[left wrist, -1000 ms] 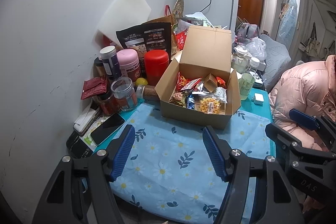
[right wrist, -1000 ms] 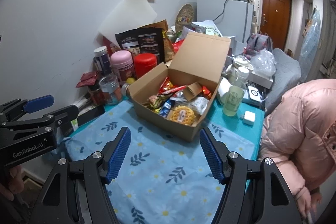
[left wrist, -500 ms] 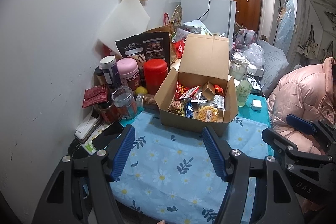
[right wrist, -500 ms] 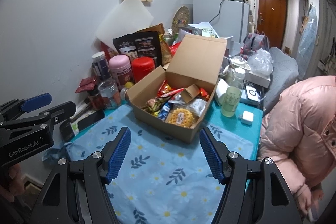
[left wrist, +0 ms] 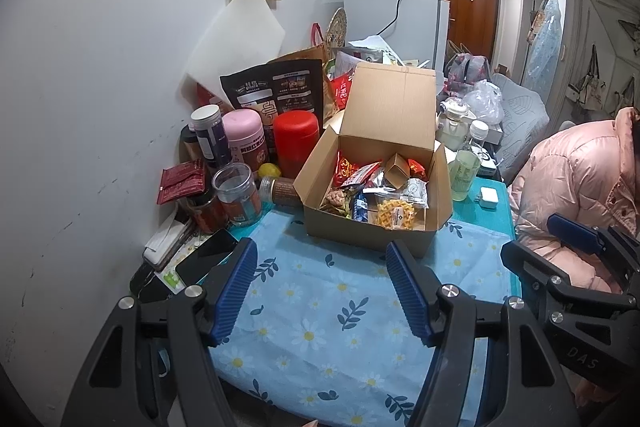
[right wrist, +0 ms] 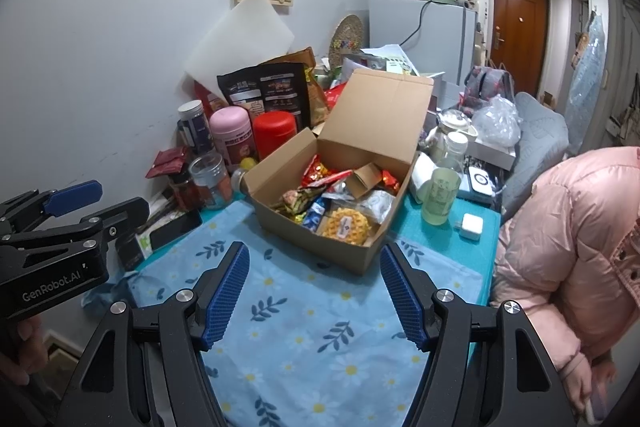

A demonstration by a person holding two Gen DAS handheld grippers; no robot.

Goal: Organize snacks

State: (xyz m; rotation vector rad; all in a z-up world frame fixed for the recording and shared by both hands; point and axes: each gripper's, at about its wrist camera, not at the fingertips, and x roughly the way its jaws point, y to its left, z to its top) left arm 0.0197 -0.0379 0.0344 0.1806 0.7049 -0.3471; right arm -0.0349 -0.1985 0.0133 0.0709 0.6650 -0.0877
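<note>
**Snack box on the flowery cloth**

On the tabletop [left wrist: 492, 223] lies a blue cloth [left wrist: 320, 311] with white daisies. At the far end of the cloth sits a brown box [left wrist: 372, 235] with its lid standing up. The box holds the snacks [left wrist: 372, 187]: red bags, a blue pack, a small brown carton and a round yellow waffle [right wrist: 346, 225] near the front wall.

Left of the box, by the wall, stands a crowd of jars: a red jar [left wrist: 296, 137], a pink jar [left wrist: 244, 135], and a clear jar [left wrist: 236, 193] in front of them. A black bag [left wrist: 276, 91] leans behind them. A phone [left wrist: 204, 259] lies flat near the cloth's left edge. Right of the box stands a pale green bottle [left wrist: 464, 173], and a small white plug [left wrist: 489, 197] lies just beside it. A person in a pink coat [right wrist: 572, 247] bends at the right side.

Both tongs hang over the near end of the cloth, well apart from the box. The left tongs [left wrist: 320, 291] are spread wide and hold nothing. The right tongs [right wrist: 314, 293] are spread wide too, with nothing between them.
</note>
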